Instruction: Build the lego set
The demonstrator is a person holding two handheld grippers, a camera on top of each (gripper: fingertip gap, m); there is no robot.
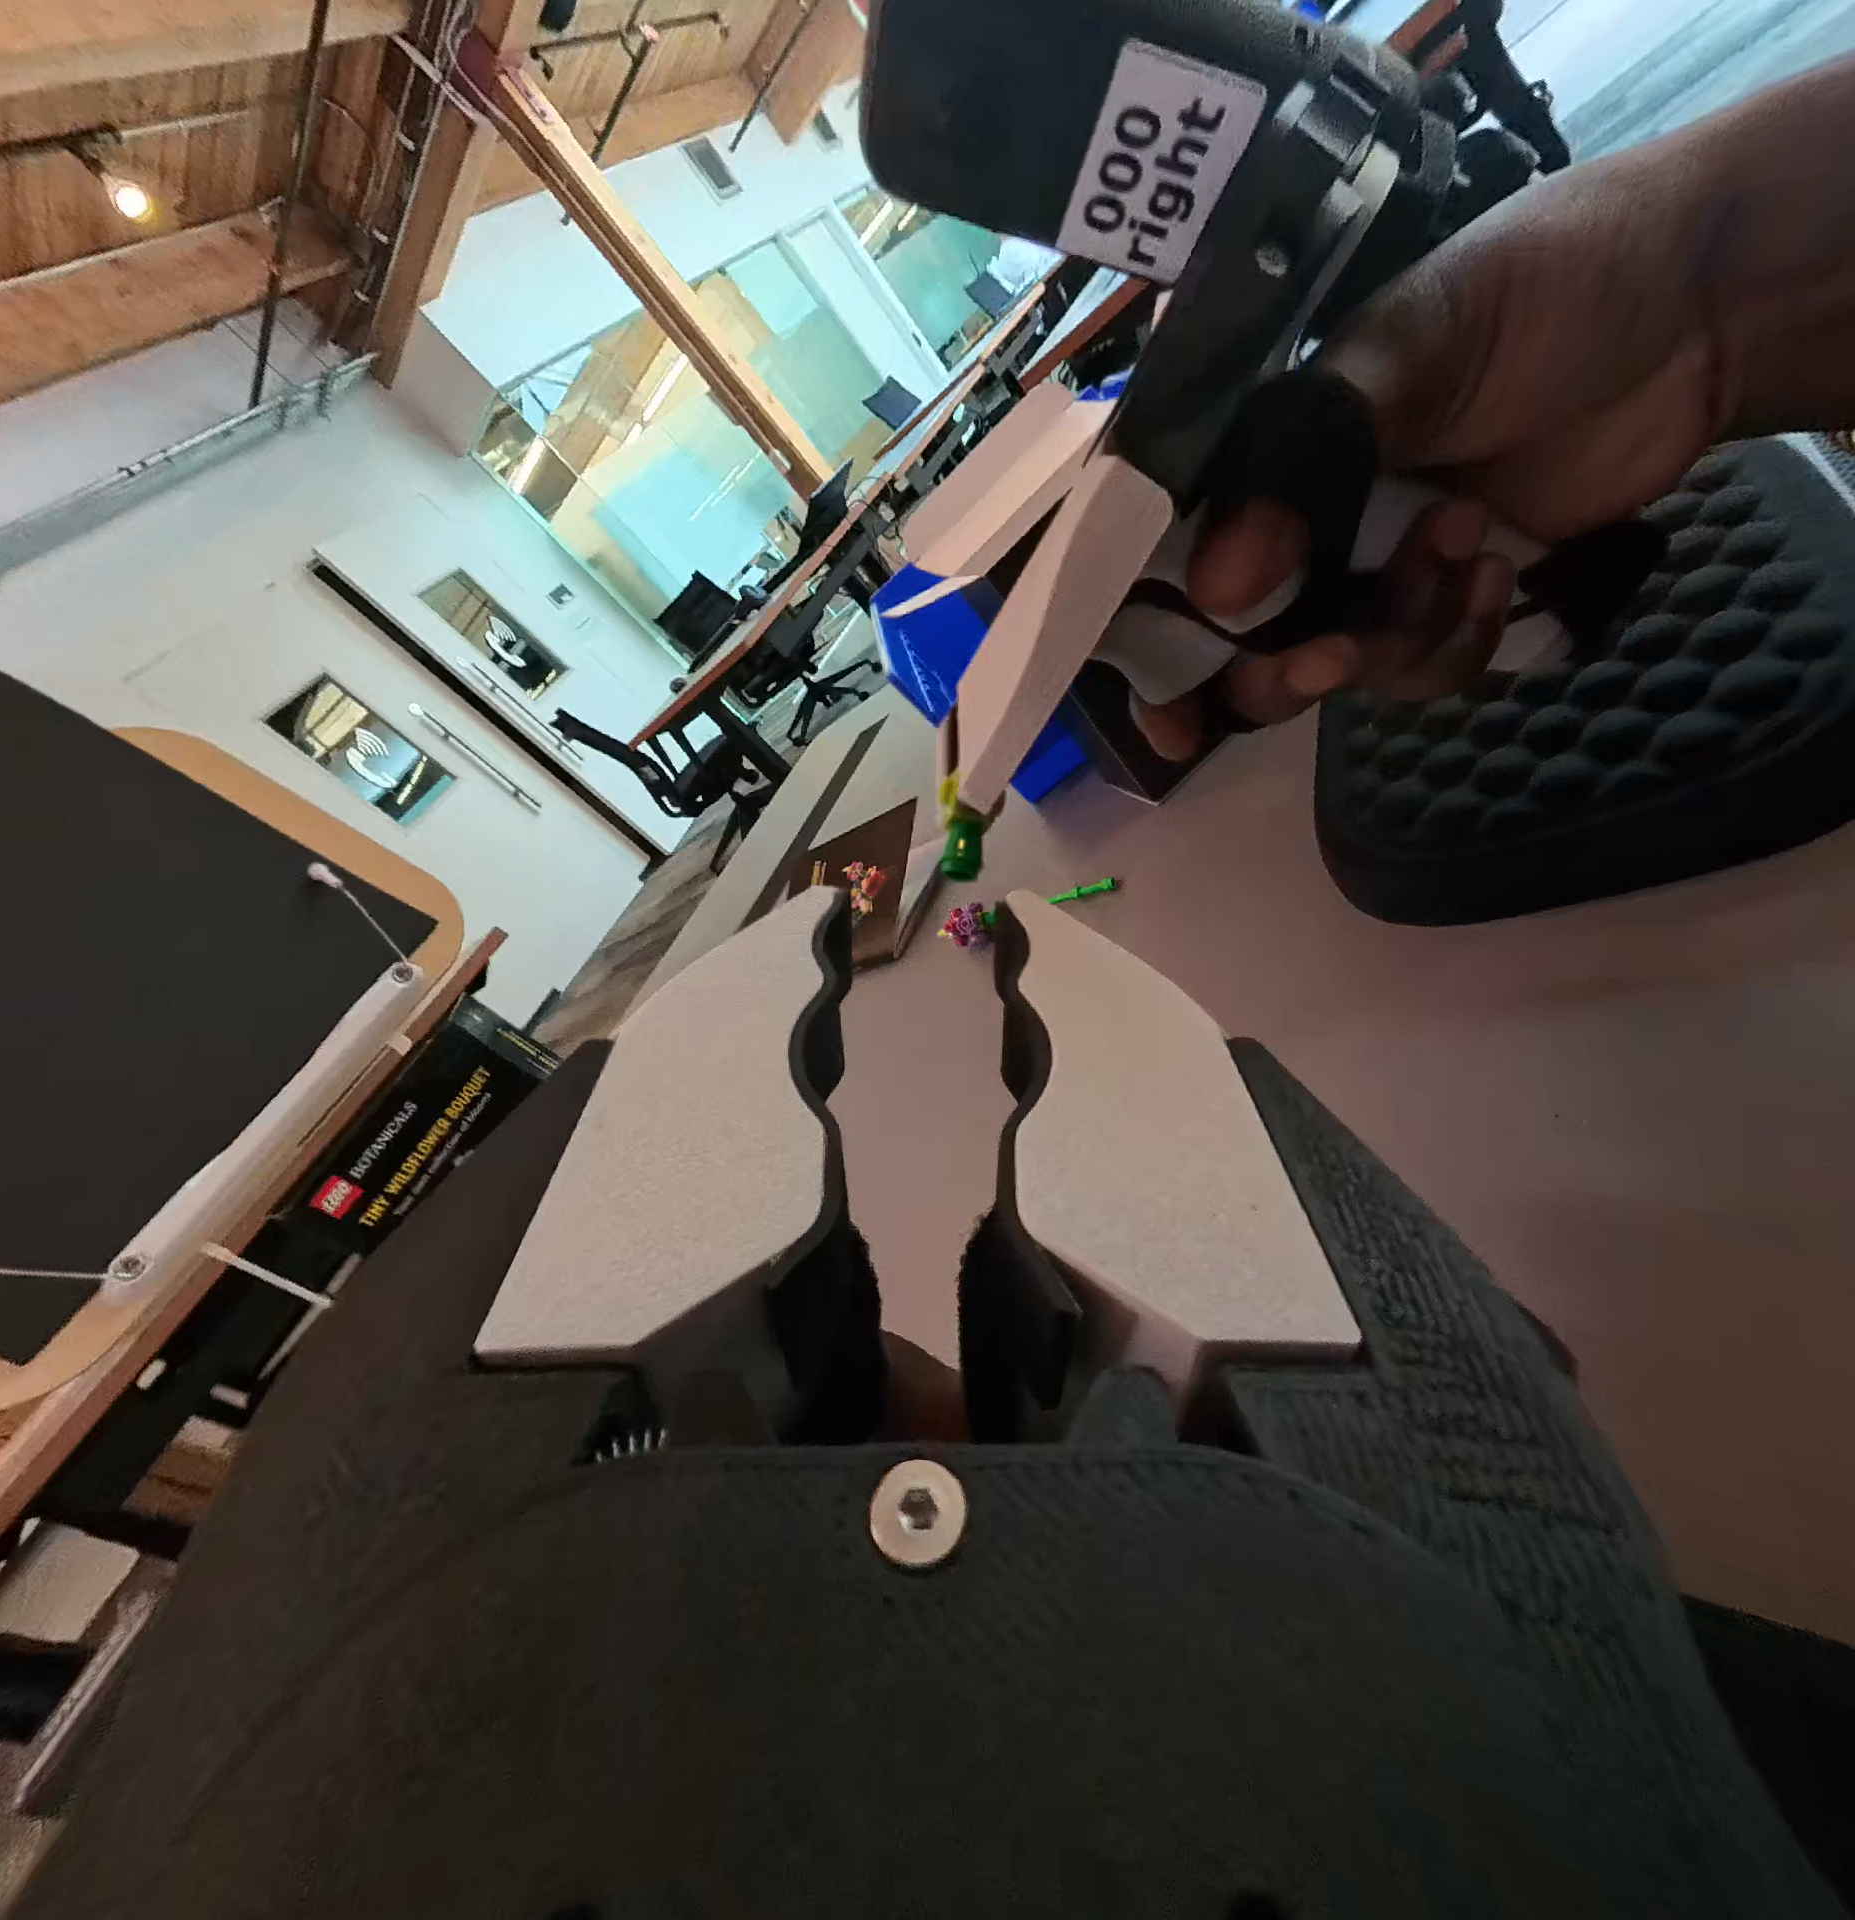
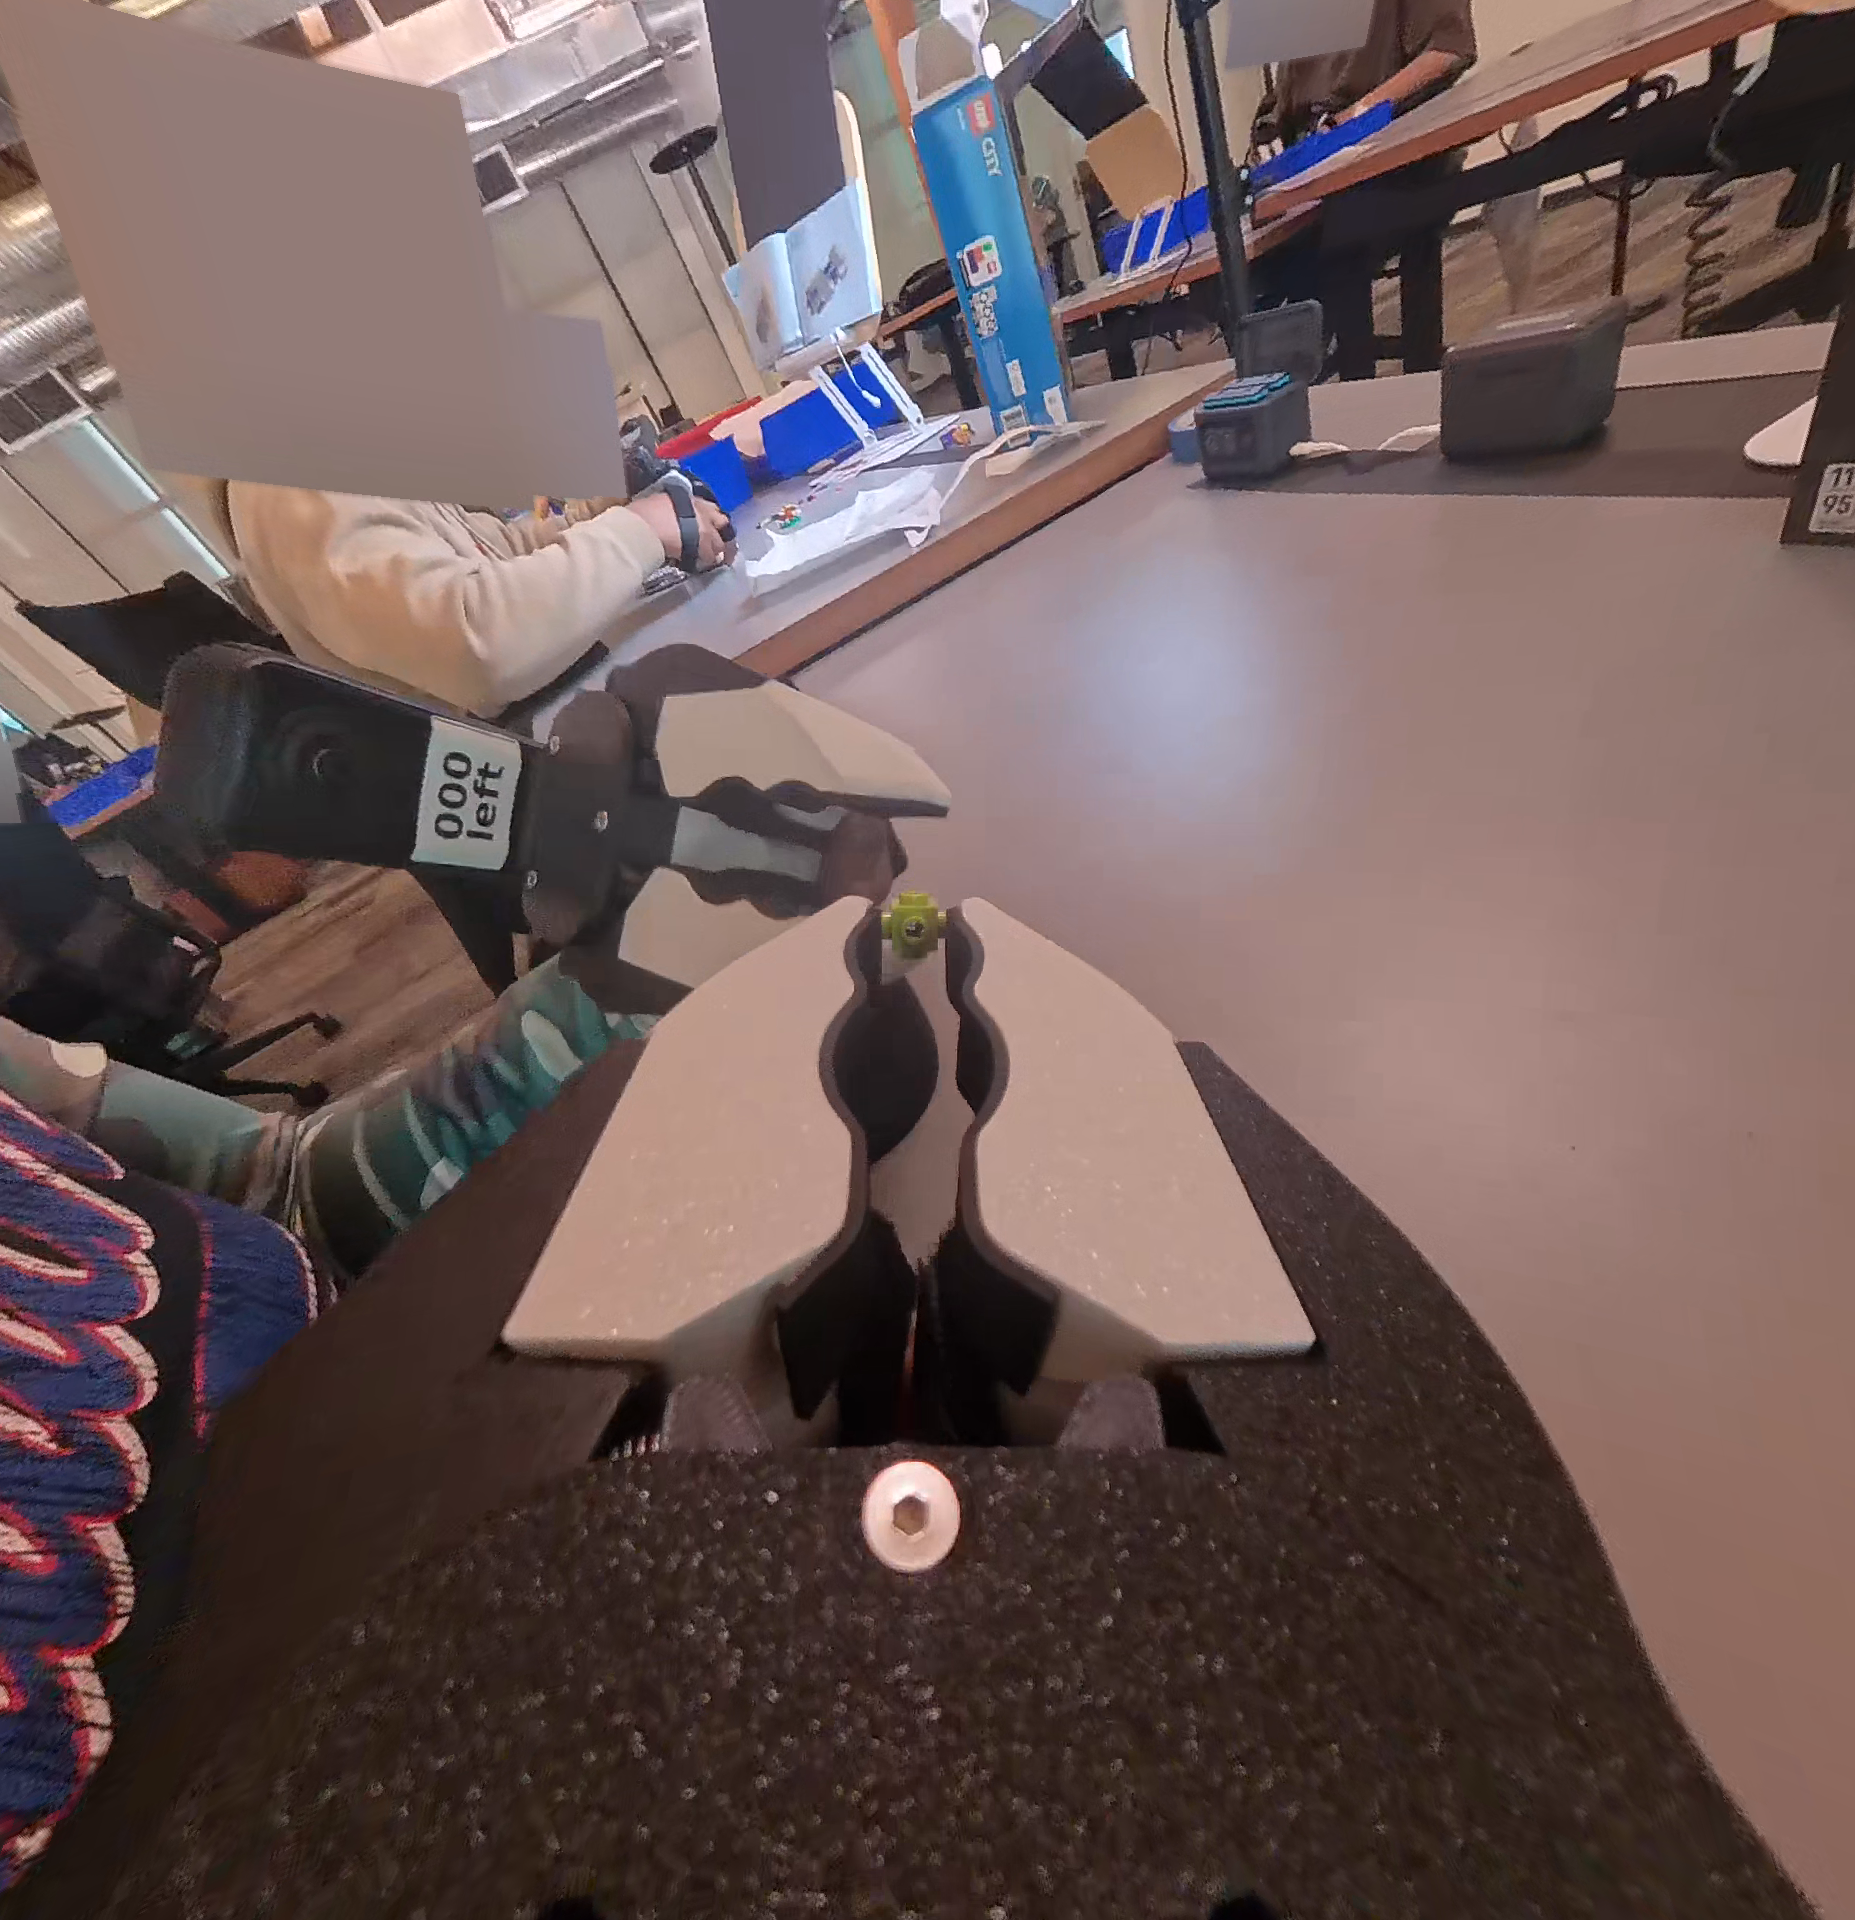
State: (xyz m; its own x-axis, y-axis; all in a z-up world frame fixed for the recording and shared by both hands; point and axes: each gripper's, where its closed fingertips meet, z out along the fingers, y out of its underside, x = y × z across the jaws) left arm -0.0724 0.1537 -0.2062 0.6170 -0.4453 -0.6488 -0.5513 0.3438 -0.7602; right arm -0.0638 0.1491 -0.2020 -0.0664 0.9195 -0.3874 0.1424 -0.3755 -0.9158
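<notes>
- Between the tips of the right gripper [image 2: 912,928] a small lime-green stud piece [image 2: 910,926] is pinched, its jaws drawn nearly together around it; in the left wrist view a dark green piece [image 1: 961,845] is seen hanging below the same tips, so a short stem sub-assembly is probably being carried.
- The piece is held clear of the grey table [image 2: 1422,935], likely so that it can be turned and lined up before being pressed onto another part.
- Just left of the right gripper, the left gripper [image 1: 923,920] is held low with its jaws spread and nothing between them, apparently kept ready to brace or receive the stem.
- Just beyond the left gripper's tips, a small purple and pink flower cluster [image 1: 967,923] is lying on the table, with a loose green stem [image 1: 1081,890] a little farther off to the right and a dark booklet [image 1: 869,883] showing a bouquet to the left.
- Near the left gripper's left side, a black set box [image 1: 424,1153] is lying at the table edge.
- Well right of the parts, a black dimpled cushion [image 1: 1629,686] is resting on the table.
- Farther out, a smooth matte tabletop with a wooden edge is seen, then more desks, a tall blue box [image 2: 990,249], blue trays, seated people and office chairs.
- Beyond these, glass partitions and a timber-beamed ceiling are visible.
</notes>
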